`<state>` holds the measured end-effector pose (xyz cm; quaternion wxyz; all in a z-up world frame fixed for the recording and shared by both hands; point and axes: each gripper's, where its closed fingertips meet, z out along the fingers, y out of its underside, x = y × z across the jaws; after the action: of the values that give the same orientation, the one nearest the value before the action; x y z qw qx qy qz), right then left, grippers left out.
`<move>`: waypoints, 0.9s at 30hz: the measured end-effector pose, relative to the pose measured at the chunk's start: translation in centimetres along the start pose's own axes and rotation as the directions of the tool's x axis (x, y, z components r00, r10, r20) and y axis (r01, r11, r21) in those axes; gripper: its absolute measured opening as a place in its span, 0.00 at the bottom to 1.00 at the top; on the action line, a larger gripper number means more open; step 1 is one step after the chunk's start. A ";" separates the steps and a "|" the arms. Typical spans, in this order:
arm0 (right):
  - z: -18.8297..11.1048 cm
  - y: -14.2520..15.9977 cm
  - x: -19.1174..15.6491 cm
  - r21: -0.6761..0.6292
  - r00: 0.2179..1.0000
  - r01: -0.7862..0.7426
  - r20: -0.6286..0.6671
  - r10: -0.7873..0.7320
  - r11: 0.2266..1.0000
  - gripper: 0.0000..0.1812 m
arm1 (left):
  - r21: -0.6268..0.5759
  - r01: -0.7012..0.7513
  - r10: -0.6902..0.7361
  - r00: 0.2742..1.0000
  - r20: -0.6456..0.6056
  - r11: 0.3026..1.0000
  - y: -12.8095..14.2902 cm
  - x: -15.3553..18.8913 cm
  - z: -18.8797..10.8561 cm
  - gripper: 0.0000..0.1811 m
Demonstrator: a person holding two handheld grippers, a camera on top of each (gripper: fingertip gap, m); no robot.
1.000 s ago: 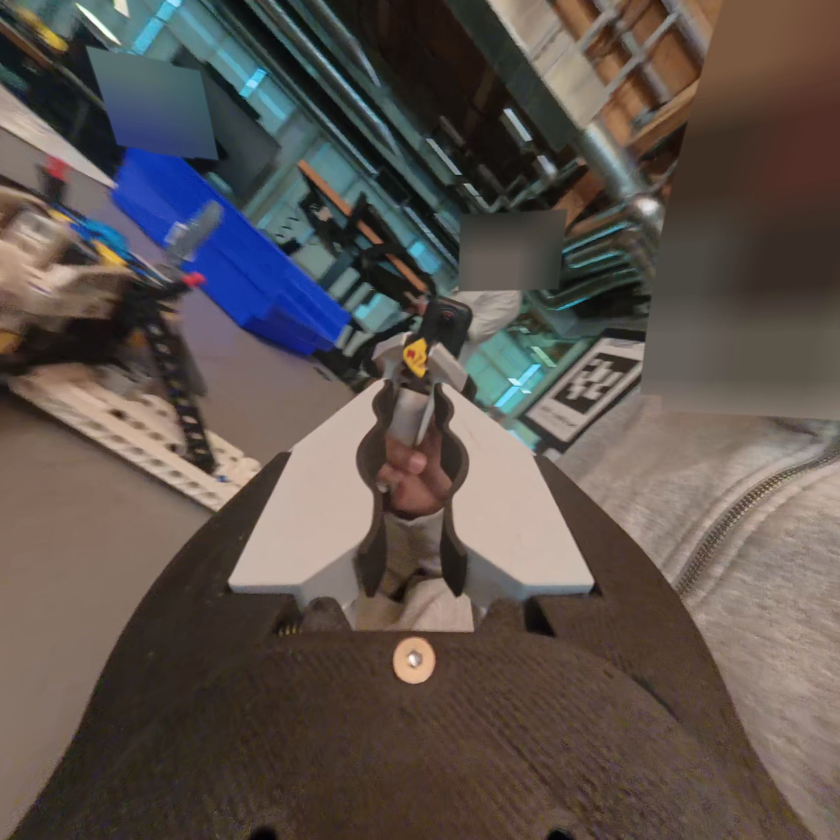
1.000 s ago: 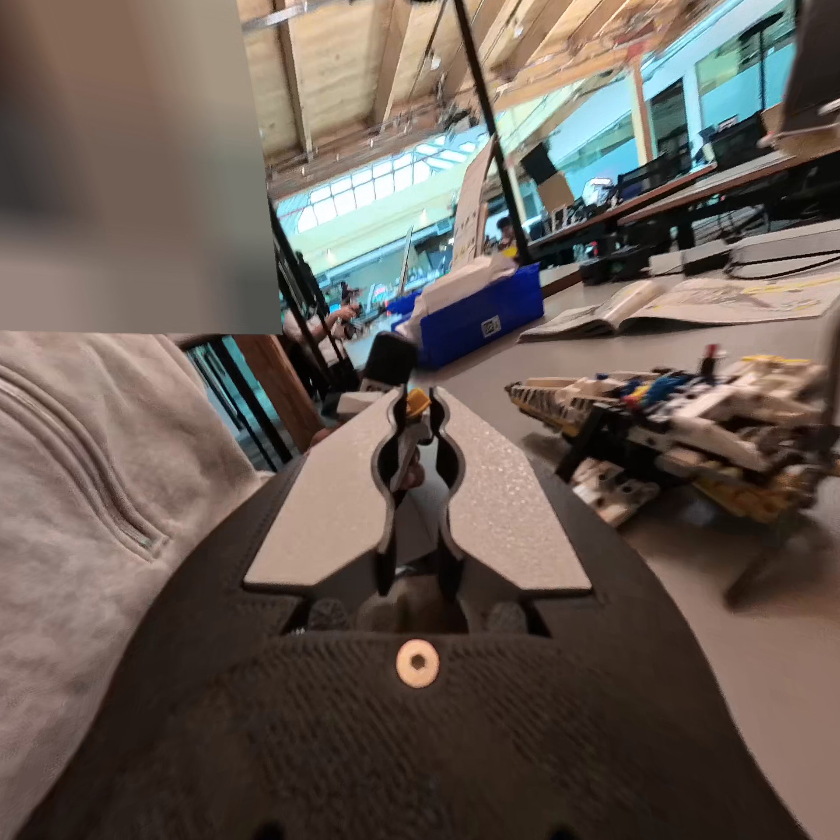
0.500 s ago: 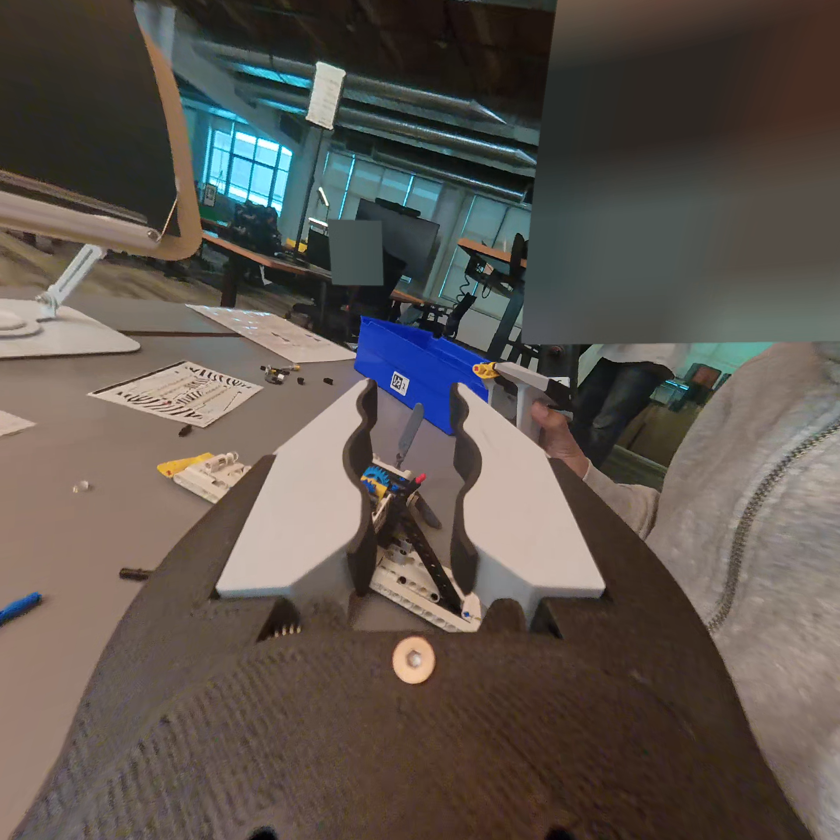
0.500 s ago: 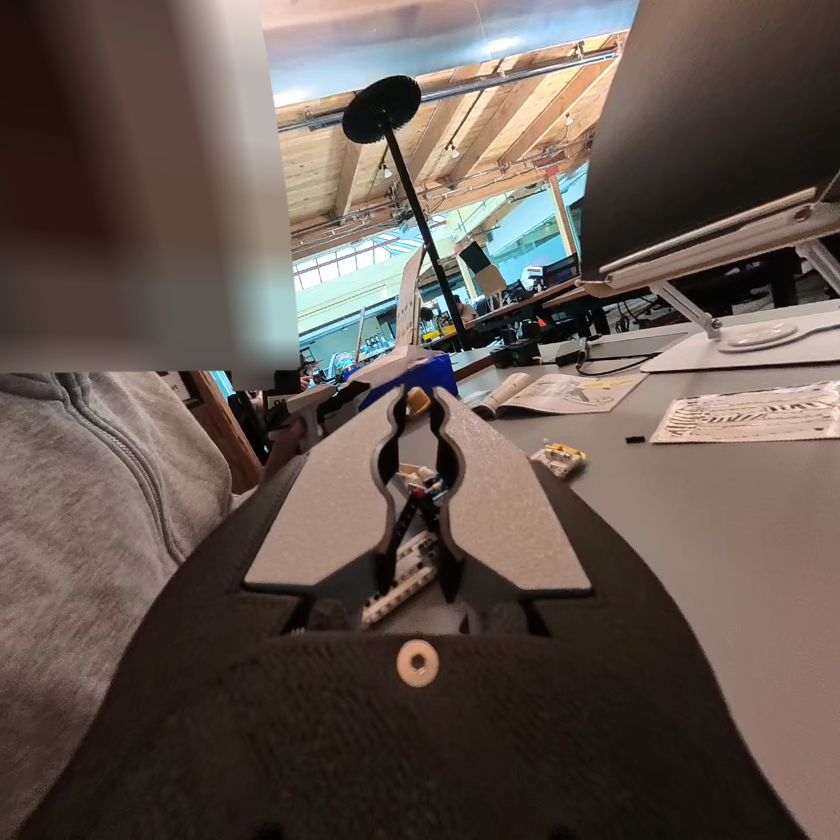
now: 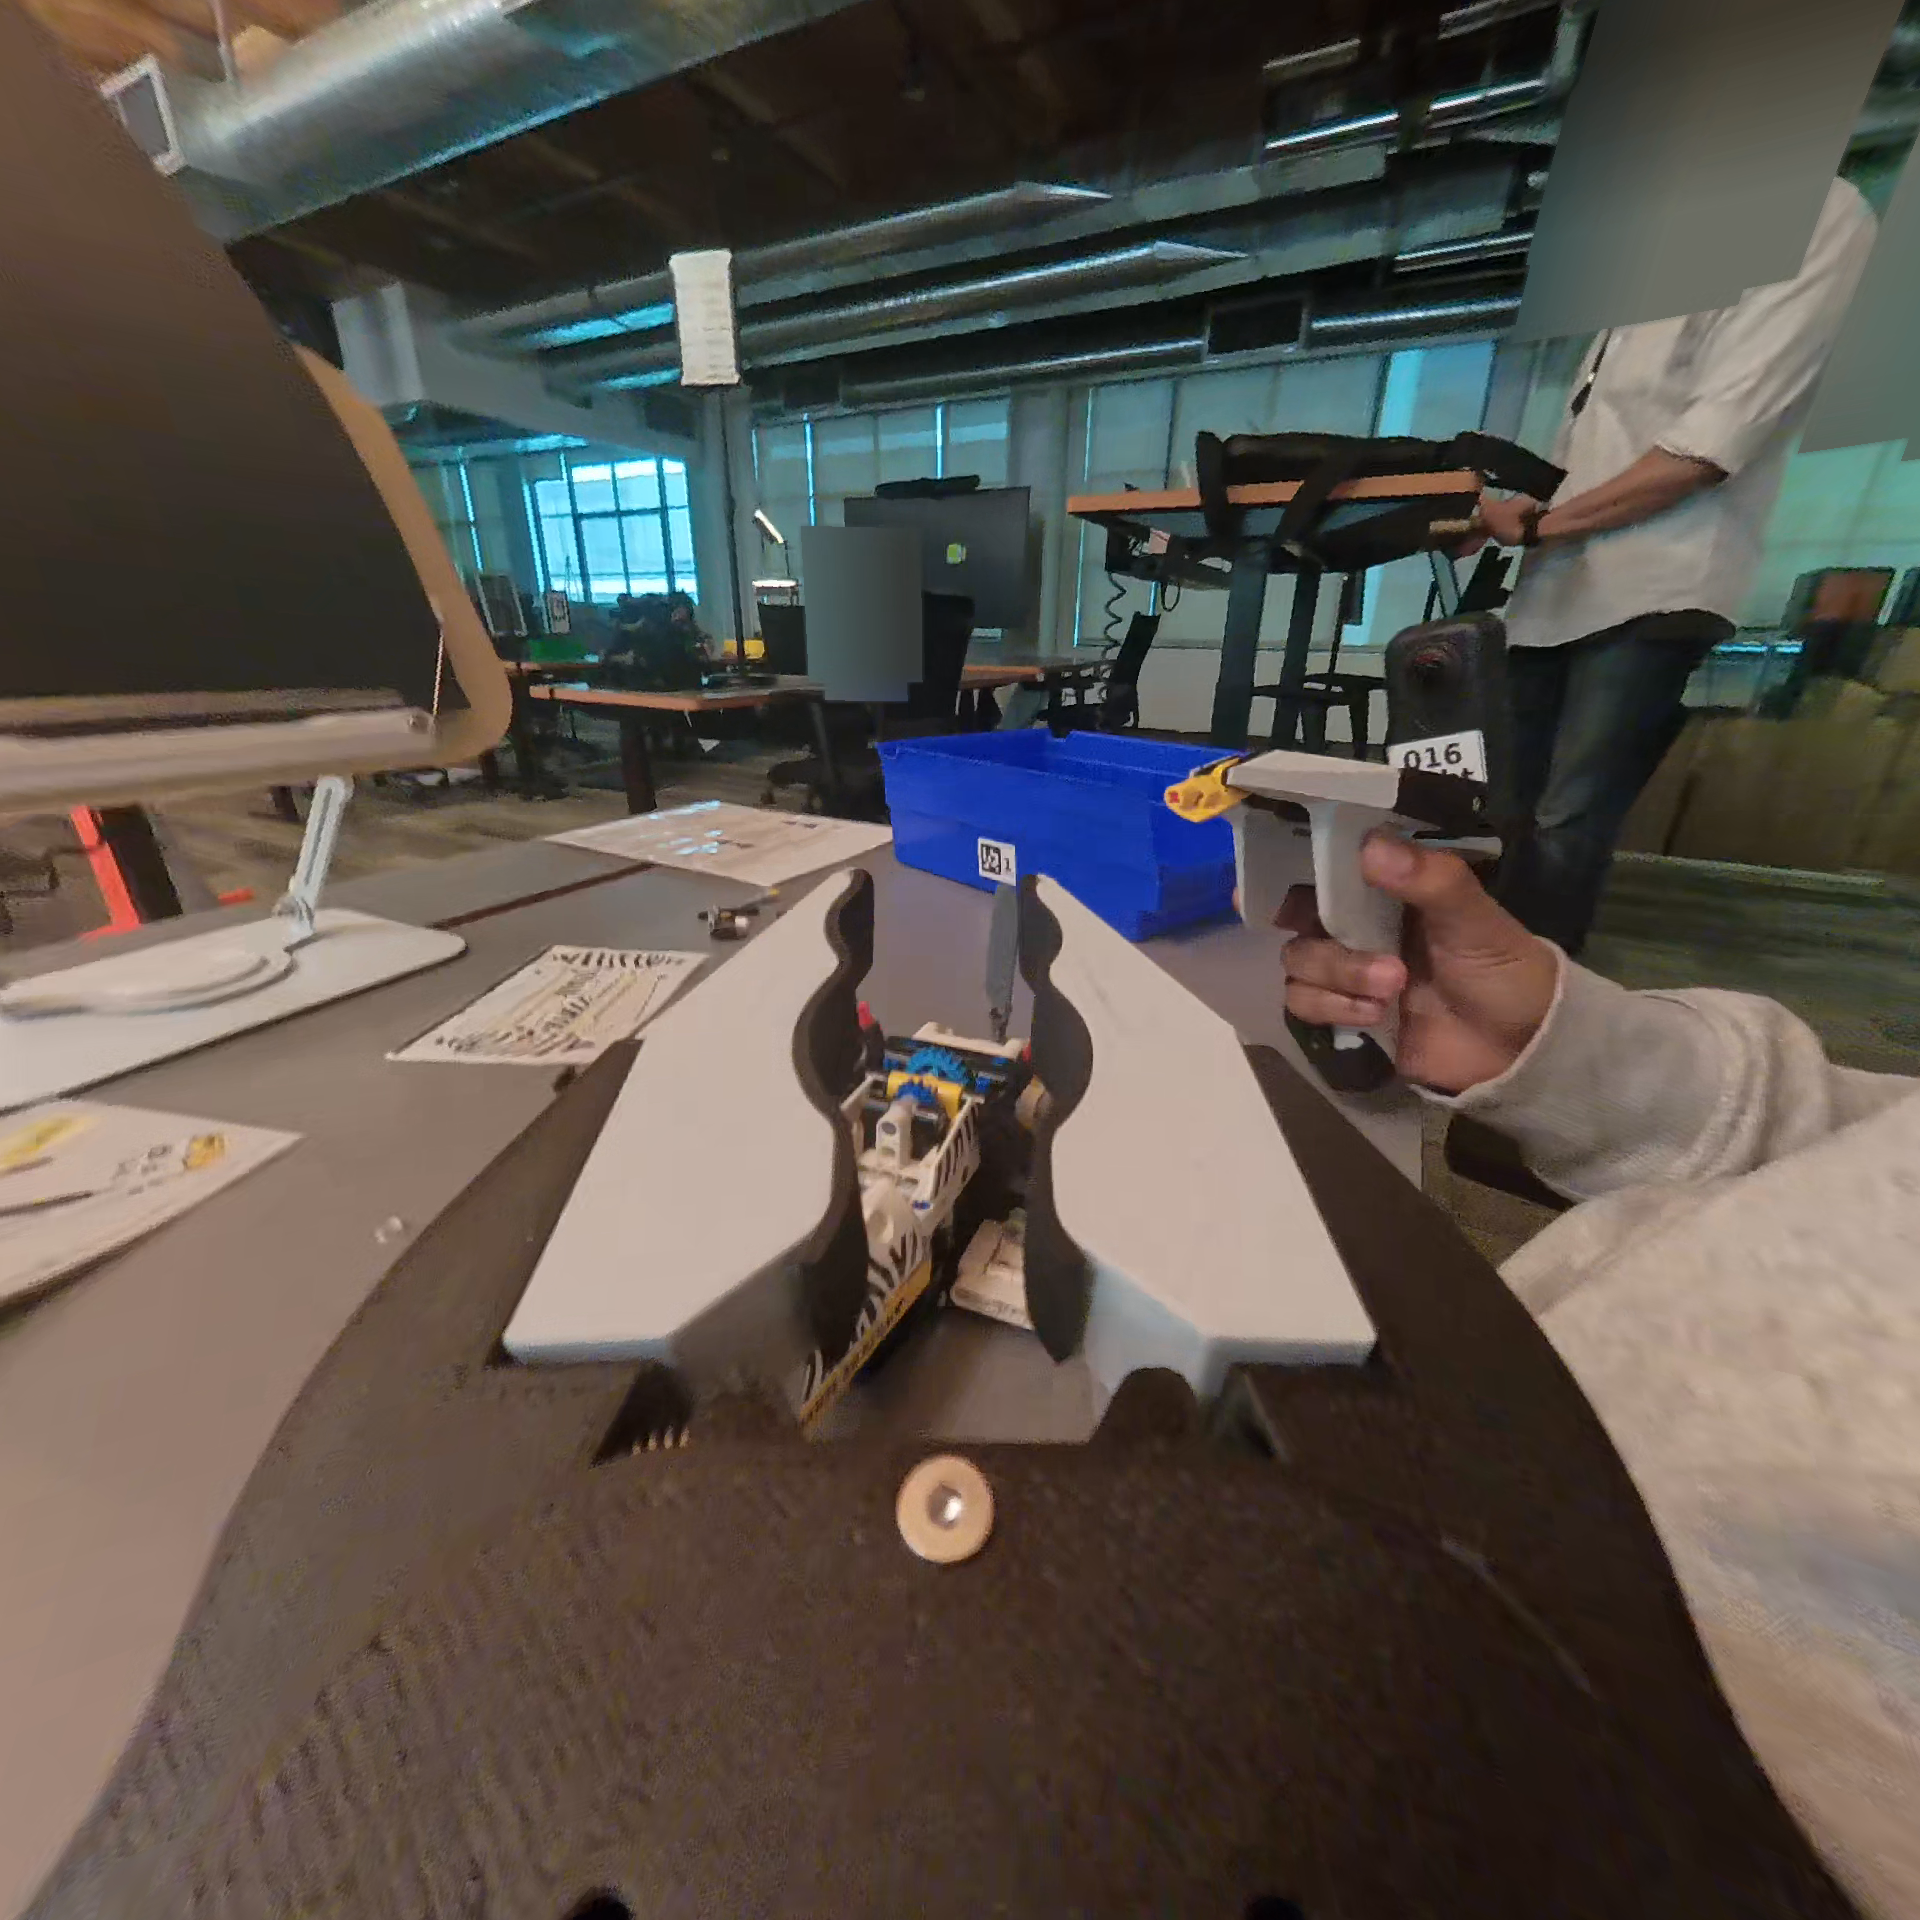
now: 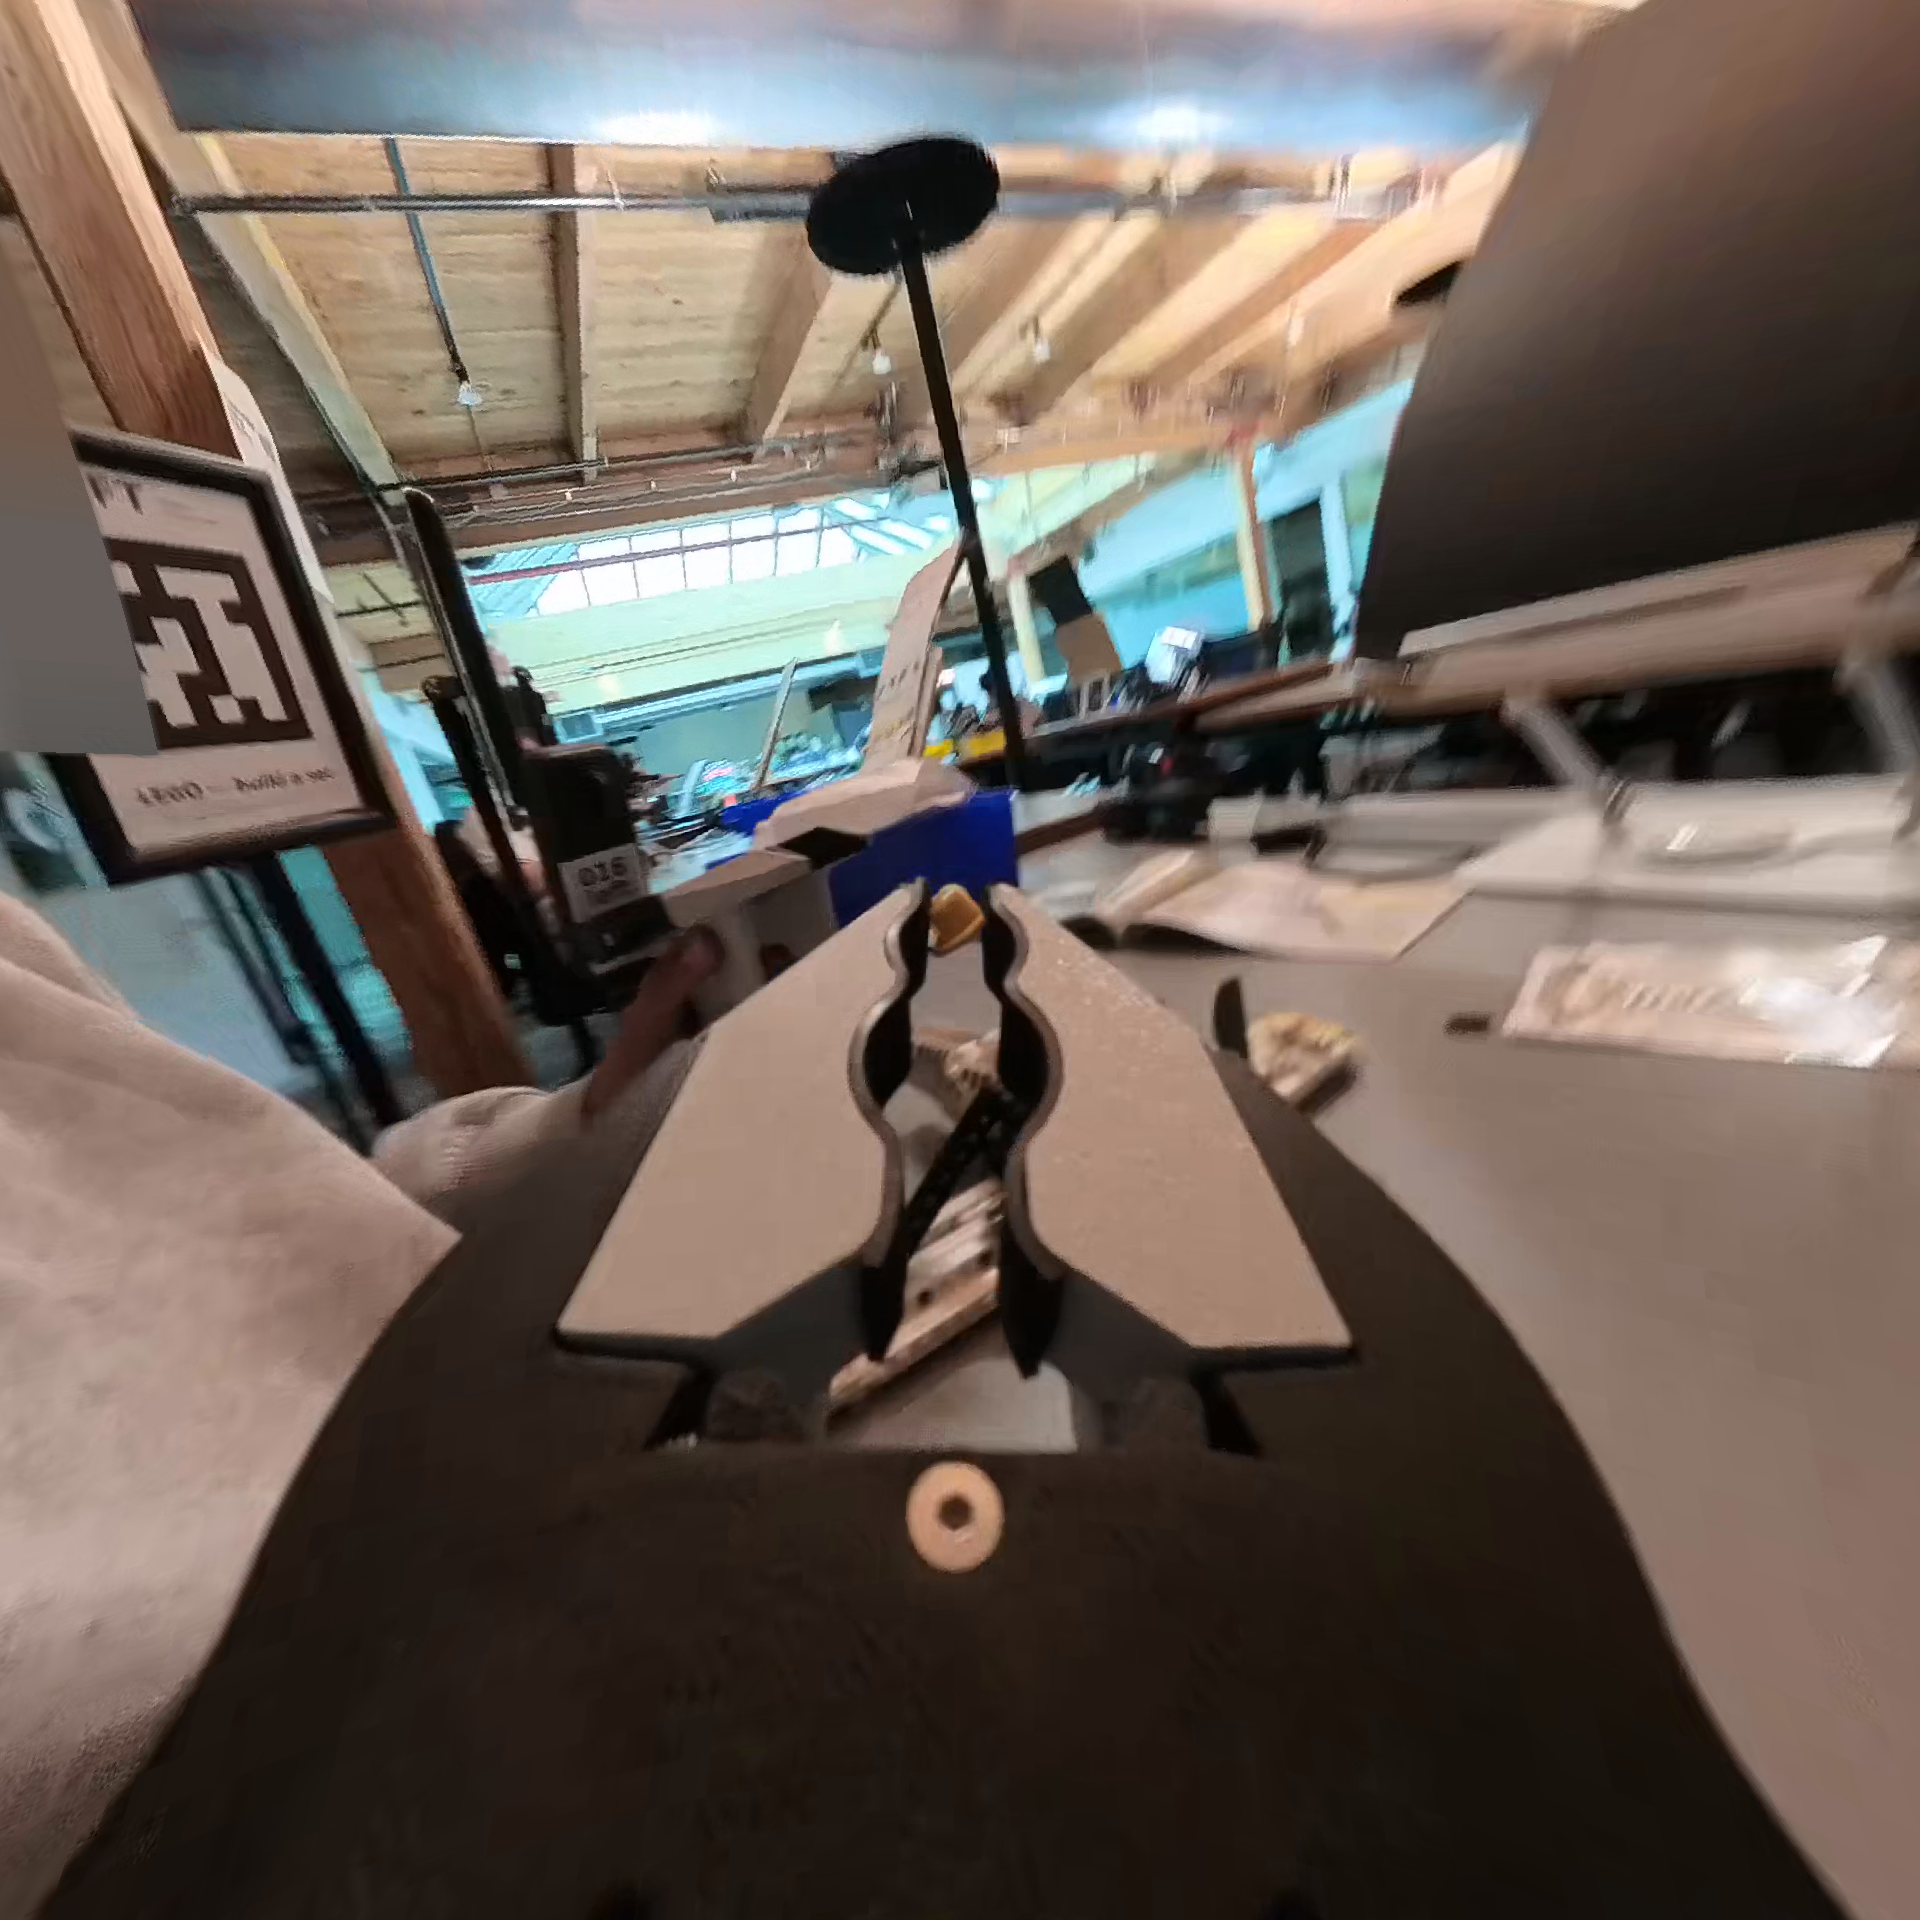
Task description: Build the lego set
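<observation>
We are swinging both grippers round toward the table (image 5: pixel 312 1195) now. Our left gripper (image 5: pixel 940 914) is hanging open and empty, framing the lego model (image 5: pixel 925 1132) on the table beyond it. Our right gripper (image 6: pixel 954 914) is pinching a small yellow piece (image 6: pixel 954 918), lifted beside the blue bin (image 5: pixel 1060 821).

Even daylight, blurred right view

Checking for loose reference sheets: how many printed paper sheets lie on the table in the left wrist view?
3: striped sheet mid-table, far sheet beside blue bin, near-left sheet. More may be hidden.
</observation>
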<state>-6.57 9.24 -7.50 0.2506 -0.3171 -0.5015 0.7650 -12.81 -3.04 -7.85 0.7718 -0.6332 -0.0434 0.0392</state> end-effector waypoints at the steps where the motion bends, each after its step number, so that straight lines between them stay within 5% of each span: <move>1: 0.1 0.9 0.1 -0.033 0.997 -0.070 0.005 0.071 0.997 0.04 | -0.001 0.024 -0.024 1.000 -0.001 1.000 0.6 -0.1 0.1 0.14; 5: 0.0 3.7 -0.3 -0.181 0.956 -0.285 0.014 0.292 0.941 0.04 | -0.058 0.125 -0.130 0.986 -0.104 0.991 1.5 1.3 1.1 0.19; 10: -1.9 6.8 -0.2 -0.391 0.893 -0.446 -0.129 0.432 0.805 0.04 | -0.282 0.071 -0.172 0.920 -0.353 0.957 4.8 6.8 0.9 0.25; 14: -4.9 12.4 2.3 -0.627 0.911 -0.391 -0.369 0.185 0.674 0.04 | -0.383 -0.086 -0.120 0.868 -0.482 0.920 6.7 10.3 0.0 0.27; 18: -4.2 13.2 1.4 -0.621 0.877 -0.480 -0.352 0.326 0.620 0.03 | -0.540 -0.281 -0.034 0.865 -0.500 0.794 10.7 11.1 0.0 0.30; 22: -4.9 12.7 3.3 -0.649 0.906 -0.403 -0.380 0.184 0.645 0.08 | -0.576 -0.343 0.065 0.892 -0.447 0.742 11.8 9.4 0.4 0.29; 27: -5.8 11.7 5.2 -0.642 0.904 -0.318 -0.426 0.020 0.697 0.17 | -0.514 -0.301 0.070 0.905 -0.420 0.803 10.3 8.8 0.5 0.25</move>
<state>-6.59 12.12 -21.25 0.1329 -0.5781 -0.6607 0.4600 -4.19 0.43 -17.74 0.5336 -0.8300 0.1610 -0.0223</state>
